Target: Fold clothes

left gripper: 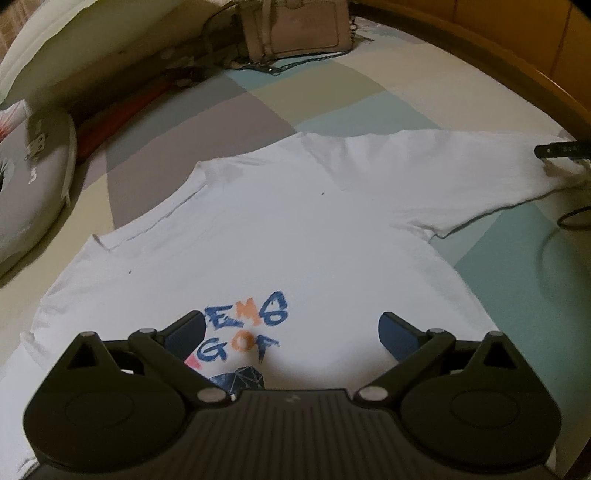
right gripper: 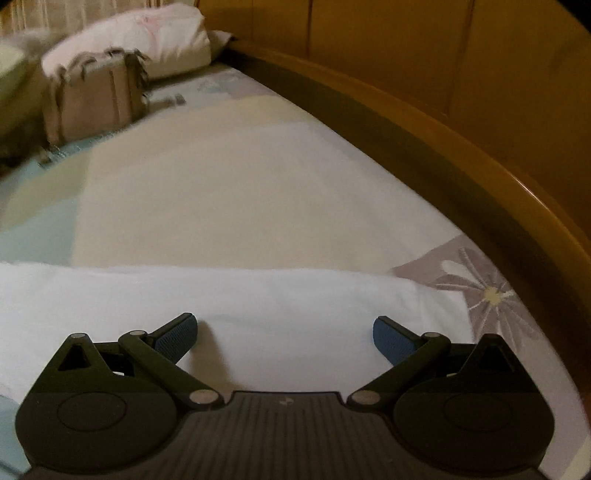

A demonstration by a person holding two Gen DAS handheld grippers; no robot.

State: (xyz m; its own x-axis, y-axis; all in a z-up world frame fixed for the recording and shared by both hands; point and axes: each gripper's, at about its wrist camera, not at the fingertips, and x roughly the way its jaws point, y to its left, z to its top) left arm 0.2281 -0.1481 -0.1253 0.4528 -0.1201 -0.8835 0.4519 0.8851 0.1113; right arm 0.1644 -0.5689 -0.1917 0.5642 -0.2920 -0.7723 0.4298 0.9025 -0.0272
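1. My left gripper [left gripper: 291, 328] has its jaws spread wide, empty, above the printed chest of the white shirt [left gripper: 280, 229].
2. My right gripper [right gripper: 286, 332] is also spread apart and grips nothing; it sits over the shirt's [right gripper: 236, 299] sleeve end, and I cannot tell whether its pads [right gripper: 388, 336] touch the cloth.
3. The shirt lies flat on the bed [left gripper: 332, 96], print up, one sleeve stretched out to the right in the left view.
4. That sleeve's cuff ends near the bed's right edge; part of the right gripper [left gripper: 561, 150] shows just above it.
5. A wooden rail [right gripper: 424, 147] runs along the right edge of the bed, close beside the sleeve end, so I see little room there.
6. Beyond the shirt the sheet lies bare up to a handbag [left gripper: 295, 33], giving open room ahead.
7. The handbag stands upright and looks closed; its contents are hidden from me.
8. A chain strap [left gripper: 306, 62] trails on the sheet at its base.
9. On the left a cushion [left gripper: 33, 177] sits near the shirt's edge, apart from it.
10. A pillow [right gripper: 147, 37] lies behind the bag.
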